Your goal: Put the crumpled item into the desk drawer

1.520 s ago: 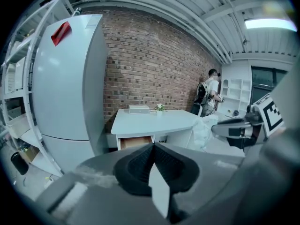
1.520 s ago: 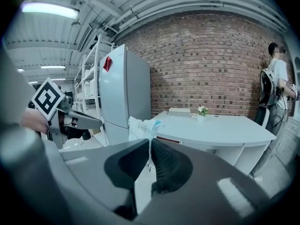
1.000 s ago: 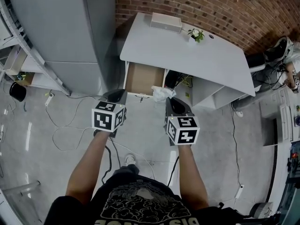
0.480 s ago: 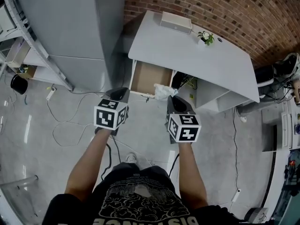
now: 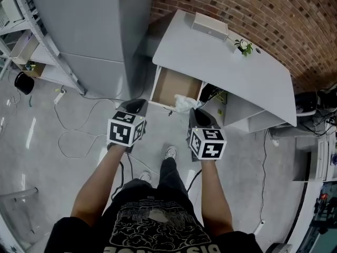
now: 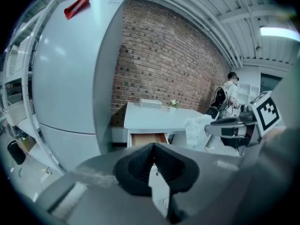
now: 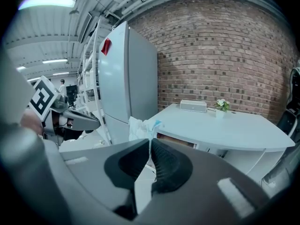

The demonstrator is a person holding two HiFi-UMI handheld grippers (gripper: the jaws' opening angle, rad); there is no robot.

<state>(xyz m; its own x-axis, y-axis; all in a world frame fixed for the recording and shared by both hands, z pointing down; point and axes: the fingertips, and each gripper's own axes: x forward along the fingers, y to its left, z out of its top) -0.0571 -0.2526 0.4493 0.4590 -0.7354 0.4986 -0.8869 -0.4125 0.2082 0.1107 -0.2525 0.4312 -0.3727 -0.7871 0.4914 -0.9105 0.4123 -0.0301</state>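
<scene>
A crumpled white item [image 5: 185,103] with a blue edge hangs from my right gripper [image 5: 194,111], which is shut on it; in the right gripper view the crumpled item [image 7: 140,127] sticks up from between the jaws. It is in the air just in front of the open desk drawer [image 5: 175,86], whose brown inside shows under the white desk [image 5: 226,67]. My left gripper [image 5: 135,105] is shut with nothing in it, level with the right one and to its left. The left gripper view shows the drawer [image 6: 146,138] ahead.
A tall grey cabinet [image 5: 95,30] stands left of the desk. Cables [image 5: 79,136] trail over the floor. A white box [image 5: 209,26] and a small plant [image 5: 245,47] sit on the desk. Metal shelving [image 5: 21,46] at far left. A person [image 6: 229,93] stands far off.
The desk and drawer have drawn a little nearer and shifted right in the head view as I step forward; a foot now shows on the floor. Both grippers stay shut.
</scene>
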